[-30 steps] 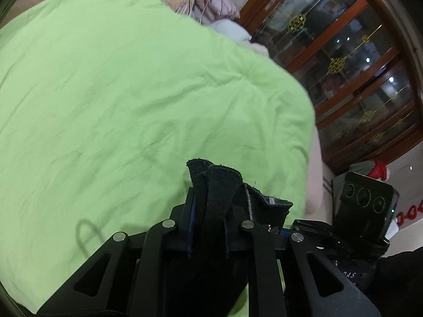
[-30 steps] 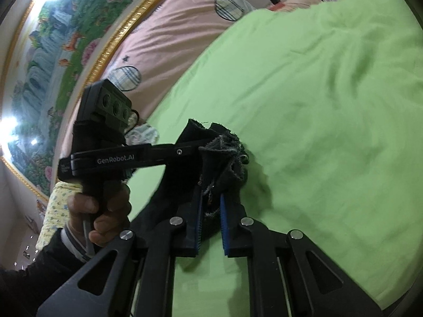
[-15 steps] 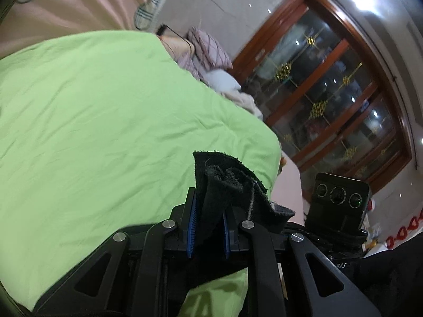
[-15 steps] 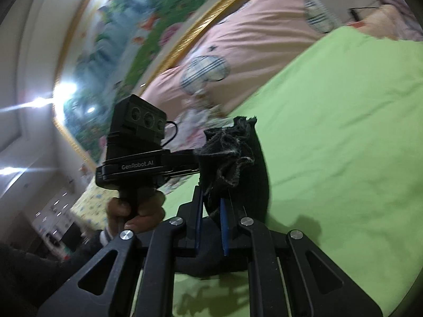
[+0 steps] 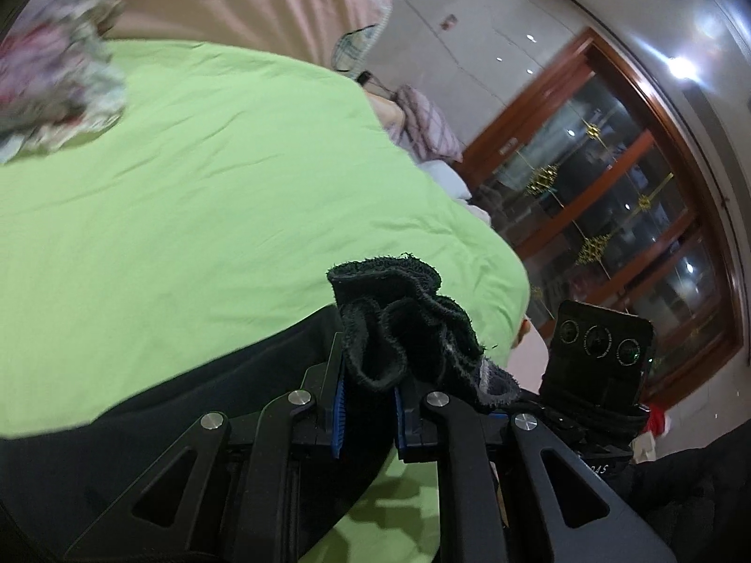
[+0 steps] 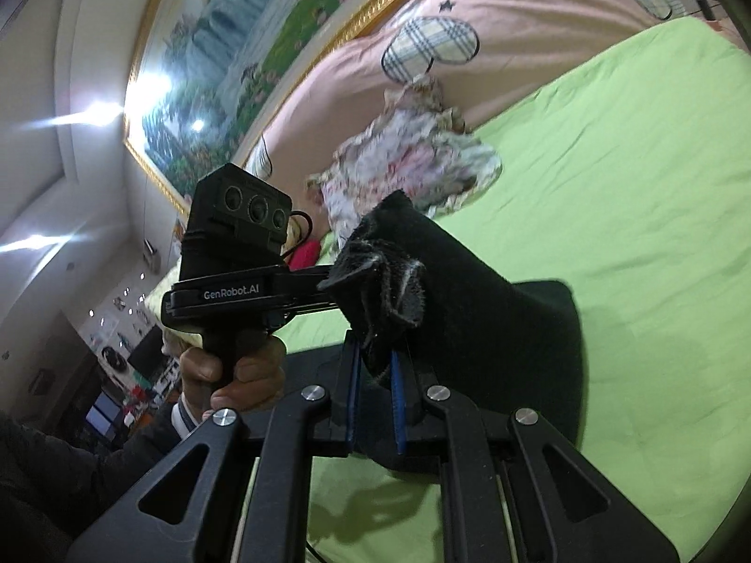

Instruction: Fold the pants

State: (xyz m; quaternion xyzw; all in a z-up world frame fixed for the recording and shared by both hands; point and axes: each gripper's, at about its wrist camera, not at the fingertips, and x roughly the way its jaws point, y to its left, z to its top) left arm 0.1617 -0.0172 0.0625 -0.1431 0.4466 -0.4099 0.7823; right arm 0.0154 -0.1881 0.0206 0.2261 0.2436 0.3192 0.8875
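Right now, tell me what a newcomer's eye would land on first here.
The bright lime-green bedspread fills both views. Against it stand the black fabric pants, bunched between the jaws of the left gripper and the right gripper. Behind, a crumpled floral cloth lies by the pink pillows, under a gilt-framed landscape painting.

light: indoor ceiling spots | glare: upper corners | blur: floral cloth (image 6: 408, 164) | edges: fisheye-curved, dark
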